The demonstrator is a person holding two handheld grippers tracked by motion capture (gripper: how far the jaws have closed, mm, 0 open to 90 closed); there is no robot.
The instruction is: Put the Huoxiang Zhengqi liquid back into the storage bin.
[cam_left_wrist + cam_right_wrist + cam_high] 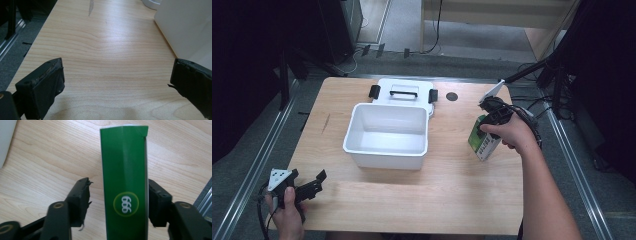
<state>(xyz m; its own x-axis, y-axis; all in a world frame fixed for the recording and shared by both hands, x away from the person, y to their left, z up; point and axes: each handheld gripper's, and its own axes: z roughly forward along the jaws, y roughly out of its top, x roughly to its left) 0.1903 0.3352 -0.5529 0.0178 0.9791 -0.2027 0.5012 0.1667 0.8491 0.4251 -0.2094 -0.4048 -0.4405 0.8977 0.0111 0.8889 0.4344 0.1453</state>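
A green carton [124, 182] marked "999" stands between the right hand-held gripper [117, 200]'s spread jaws, near the worktop [452, 185]'s right edge, long axis upright. The left hand-held gripper [115, 82] gapes empty at the near-left corner, beside a white bin [387, 150].

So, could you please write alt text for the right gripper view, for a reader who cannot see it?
A green box with a round "999" logo stands between the right gripper's two black jaws; one jaw touches its side, the other stands a little off. Under it lies a light wooden table, with a white bin's edge in the upper left corner.
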